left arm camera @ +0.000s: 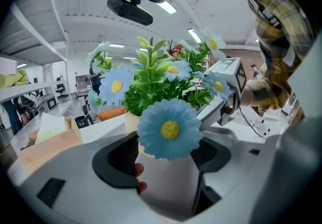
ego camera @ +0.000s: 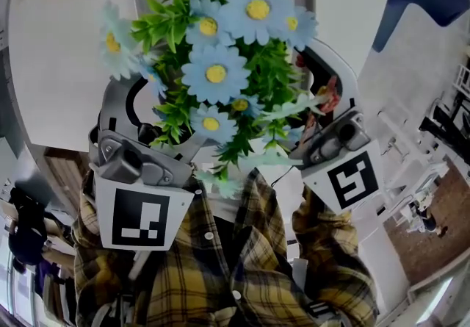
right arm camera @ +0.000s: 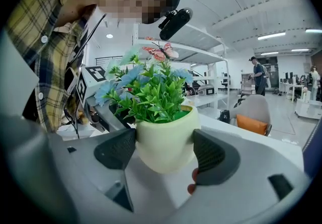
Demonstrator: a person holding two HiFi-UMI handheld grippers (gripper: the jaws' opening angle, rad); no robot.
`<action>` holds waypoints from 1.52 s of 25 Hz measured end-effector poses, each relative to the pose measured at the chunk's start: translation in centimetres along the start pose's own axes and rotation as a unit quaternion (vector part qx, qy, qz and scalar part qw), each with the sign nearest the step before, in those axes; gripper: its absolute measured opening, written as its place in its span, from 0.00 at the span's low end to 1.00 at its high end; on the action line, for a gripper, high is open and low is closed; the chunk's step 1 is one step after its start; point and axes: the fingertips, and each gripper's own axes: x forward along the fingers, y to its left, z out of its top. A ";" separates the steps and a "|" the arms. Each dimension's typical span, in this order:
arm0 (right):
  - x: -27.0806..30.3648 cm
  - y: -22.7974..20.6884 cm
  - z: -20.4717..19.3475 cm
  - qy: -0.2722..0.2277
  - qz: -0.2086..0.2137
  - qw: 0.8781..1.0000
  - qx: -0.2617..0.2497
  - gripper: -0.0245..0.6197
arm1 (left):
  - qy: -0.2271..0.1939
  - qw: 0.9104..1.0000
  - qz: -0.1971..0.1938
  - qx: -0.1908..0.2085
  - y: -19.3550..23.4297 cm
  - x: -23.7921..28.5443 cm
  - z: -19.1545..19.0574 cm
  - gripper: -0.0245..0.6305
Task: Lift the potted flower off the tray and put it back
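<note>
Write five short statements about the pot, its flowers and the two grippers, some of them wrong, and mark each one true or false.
1. The right gripper has its fingers closed on the pot. True.
2. The left gripper is open and empty. False: its fingers also clamp the pot.
3. The flowers are blue with yellow centres. True.
4. The pot stands on a tray. False: both grippers hold it up close to the head camera, and no tray is in view.
5. A pink butterfly sits at the top of the plant. True.
</note>
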 end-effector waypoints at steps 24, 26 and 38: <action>0.3 0.5 -0.3 0.042 0.016 0.998 0.034 0.58 | 0.056 0.998 -0.003 -0.016 -0.2 -0.5 -0.4 0.52; 0.5 0.4 -0.3 0.045 0.012 0.998 0.030 0.58 | 0.057 0.998 0.002 -0.004 0.1 -0.4 -0.3 0.52; 0.3 0.3 -0.4 0.051 -0.003 0.999 0.008 0.58 | 0.037 0.999 0.011 0.023 0.3 -0.6 -0.3 0.52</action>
